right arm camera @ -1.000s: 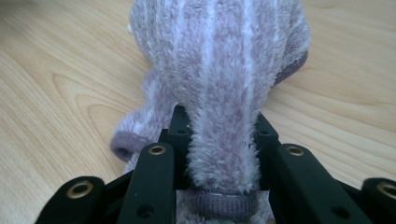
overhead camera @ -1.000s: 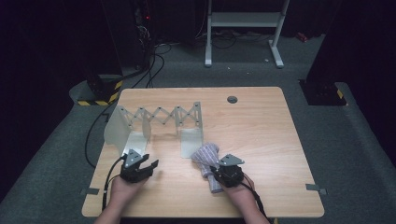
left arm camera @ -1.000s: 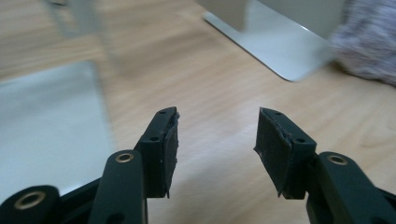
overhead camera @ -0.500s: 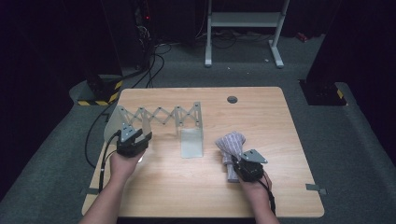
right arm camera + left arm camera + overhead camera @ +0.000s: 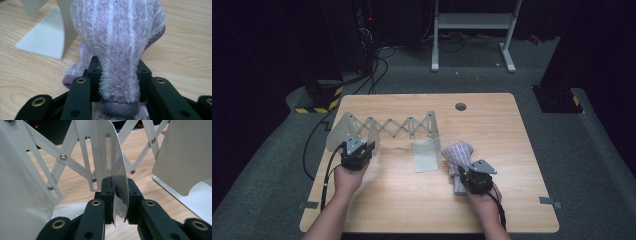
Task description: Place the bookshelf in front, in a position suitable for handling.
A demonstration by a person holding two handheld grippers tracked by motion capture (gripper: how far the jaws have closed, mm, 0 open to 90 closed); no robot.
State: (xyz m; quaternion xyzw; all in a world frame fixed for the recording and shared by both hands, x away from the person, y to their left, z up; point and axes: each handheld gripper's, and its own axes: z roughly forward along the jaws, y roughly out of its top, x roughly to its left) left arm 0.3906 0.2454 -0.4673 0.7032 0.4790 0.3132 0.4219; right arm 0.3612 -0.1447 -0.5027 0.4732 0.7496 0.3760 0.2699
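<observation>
I work at a pale wooden table (image 5: pixel 492 120) with rounded corners and a round grommet hole (image 5: pixel 460 106) near its upper edge; grey carpet and dark room lie around it, a white stand (image 5: pixel 472 22) at the top of the frame, black cables (image 5: pixel 374 65) at upper left. My left gripper (image 5: pixel 362 150), left of centre, has just been closing and now pinches a thin, curved white panel (image 5: pixel 117 170) of the folding rack (image 5: pixel 397 127), a smooth scissor lattice of riveted, slotted slats. My right gripper (image 5: pixel 467 172), lower right of centre, clamps a fluffy lilac striped towel (image 5: pixel 120 37), bunched between its slightly widening jaws, just right of the rack's flat end plate (image 5: pixel 426 156).
</observation>
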